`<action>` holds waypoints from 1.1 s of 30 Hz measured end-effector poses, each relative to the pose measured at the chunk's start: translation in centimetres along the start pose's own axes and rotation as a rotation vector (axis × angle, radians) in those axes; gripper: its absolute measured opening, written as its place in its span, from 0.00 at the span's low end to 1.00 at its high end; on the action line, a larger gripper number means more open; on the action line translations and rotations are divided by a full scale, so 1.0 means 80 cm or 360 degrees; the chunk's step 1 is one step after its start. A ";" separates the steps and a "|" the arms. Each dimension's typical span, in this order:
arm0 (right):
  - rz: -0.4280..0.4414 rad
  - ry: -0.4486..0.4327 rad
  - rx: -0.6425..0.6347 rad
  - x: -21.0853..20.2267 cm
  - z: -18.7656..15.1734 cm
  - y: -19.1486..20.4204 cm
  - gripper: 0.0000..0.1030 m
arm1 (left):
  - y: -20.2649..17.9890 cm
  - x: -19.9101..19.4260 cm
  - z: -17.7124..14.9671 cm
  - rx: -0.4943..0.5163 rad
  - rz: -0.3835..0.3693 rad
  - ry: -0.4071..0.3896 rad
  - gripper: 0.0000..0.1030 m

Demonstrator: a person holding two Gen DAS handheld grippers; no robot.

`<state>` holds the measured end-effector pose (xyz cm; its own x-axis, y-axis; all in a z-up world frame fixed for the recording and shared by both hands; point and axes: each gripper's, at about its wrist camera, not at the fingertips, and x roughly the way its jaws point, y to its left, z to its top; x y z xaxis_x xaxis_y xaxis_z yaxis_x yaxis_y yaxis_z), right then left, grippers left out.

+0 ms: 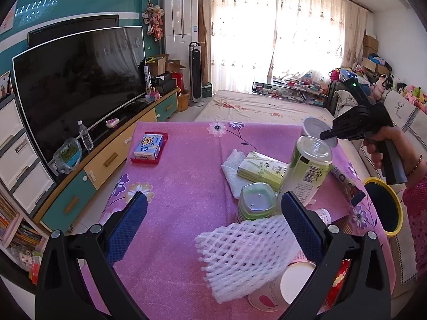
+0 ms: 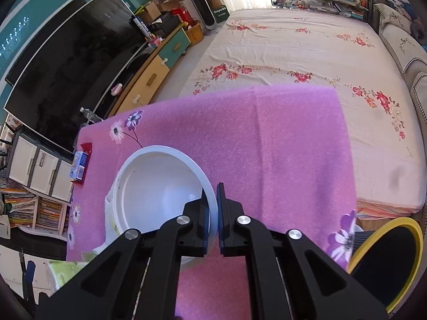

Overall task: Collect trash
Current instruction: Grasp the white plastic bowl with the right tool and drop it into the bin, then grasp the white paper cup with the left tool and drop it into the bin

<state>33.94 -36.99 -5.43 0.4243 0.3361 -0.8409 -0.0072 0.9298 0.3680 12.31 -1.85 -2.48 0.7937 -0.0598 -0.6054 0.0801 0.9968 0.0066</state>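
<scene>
The white cup is pinched by its rim in the nearly closed right gripper, lifted clear for the yellow-rimmed bin, while the left gripper is held wide open, empty, over the foam net.

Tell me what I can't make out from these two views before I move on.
- Yellow-rimmed bin: inside only black in both views, contents unseen; cut by the frame edge in the right wrist view.
- White cup: lower body hidden by the right claw pinching its rim.
- Paper cup: partly behind the left claw's finger and the foam net.
</scene>
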 end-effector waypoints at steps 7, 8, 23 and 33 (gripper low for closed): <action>-0.0113 -0.0175 0.0165 -0.134 -0.067 -0.135 0.05 | -0.023 -0.026 -0.006 0.0043 -0.0050 -0.0029 0.96; -0.0163 -0.0167 0.0207 -0.144 -0.080 -0.162 0.05 | -0.028 -0.027 -0.007 0.0049 -0.0064 -0.0027 0.96; -0.0416 0.0124 0.0511 -0.062 -0.190 -0.365 0.20 | -0.103 -0.037 -0.033 0.0151 -0.0114 0.0116 0.96; -0.0375 -0.0022 0.0393 -0.093 -0.212 -0.332 0.29 | -0.126 -0.055 -0.057 0.0257 -0.0318 0.0129 0.96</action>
<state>15.60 -61.61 -15.66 0.4003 0.1125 -0.9095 0.3112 0.9168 0.2503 5.25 -11.39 -3.54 0.7023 -0.2434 -0.6690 0.3306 0.9438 0.0037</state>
